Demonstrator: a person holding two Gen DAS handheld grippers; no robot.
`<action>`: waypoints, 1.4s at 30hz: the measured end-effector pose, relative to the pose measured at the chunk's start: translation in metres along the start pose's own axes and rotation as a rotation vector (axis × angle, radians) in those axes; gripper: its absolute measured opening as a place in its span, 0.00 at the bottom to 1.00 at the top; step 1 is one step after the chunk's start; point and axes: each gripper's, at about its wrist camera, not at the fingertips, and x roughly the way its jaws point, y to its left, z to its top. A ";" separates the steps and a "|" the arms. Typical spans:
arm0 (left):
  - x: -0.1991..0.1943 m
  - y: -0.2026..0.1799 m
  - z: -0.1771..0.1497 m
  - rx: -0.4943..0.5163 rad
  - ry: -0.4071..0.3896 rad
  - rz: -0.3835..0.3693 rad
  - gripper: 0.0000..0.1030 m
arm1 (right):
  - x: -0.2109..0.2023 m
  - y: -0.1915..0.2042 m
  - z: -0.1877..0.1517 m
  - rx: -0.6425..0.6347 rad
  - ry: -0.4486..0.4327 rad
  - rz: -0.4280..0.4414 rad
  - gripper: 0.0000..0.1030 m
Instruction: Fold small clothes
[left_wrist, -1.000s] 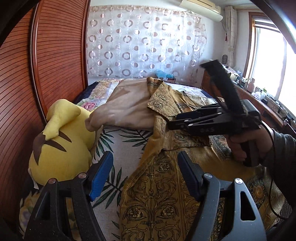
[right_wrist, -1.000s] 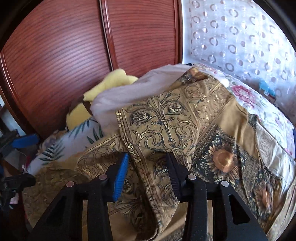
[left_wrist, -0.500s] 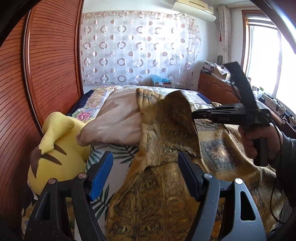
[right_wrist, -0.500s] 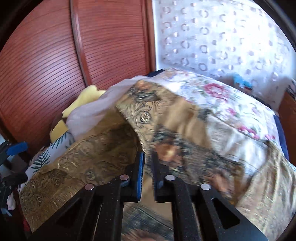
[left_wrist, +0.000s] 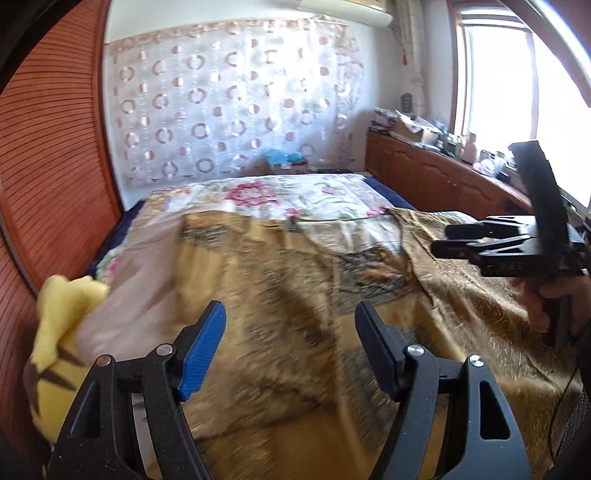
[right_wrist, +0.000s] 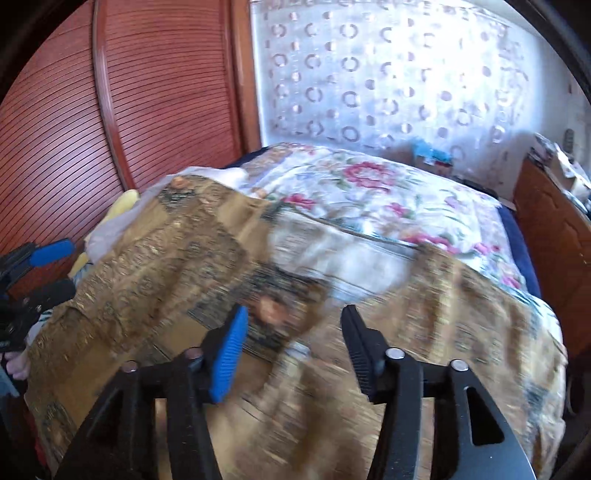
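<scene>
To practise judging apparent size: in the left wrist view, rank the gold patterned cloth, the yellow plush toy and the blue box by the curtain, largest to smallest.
1. gold patterned cloth, which fills most of the bed.
2. yellow plush toy, partly cut off and near the camera, so it looks enlarged.
3. blue box, far away and small.

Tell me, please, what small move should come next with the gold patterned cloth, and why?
Probably lower the right claw onto the near edge of the gold cloth and grip it. Its jaws are opening with nothing between them, the left claw is empty too, and the cloth lies spread, not yet folded.
</scene>
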 end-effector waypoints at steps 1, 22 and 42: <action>0.007 -0.008 0.002 0.008 0.005 -0.010 0.71 | -0.005 -0.008 -0.004 0.012 -0.002 -0.021 0.55; 0.042 -0.117 0.062 0.085 -0.018 -0.114 0.71 | -0.102 -0.104 -0.081 0.237 0.007 -0.342 0.56; 0.078 -0.207 0.066 0.233 0.068 -0.248 0.73 | -0.088 -0.151 -0.090 0.383 0.143 -0.312 0.57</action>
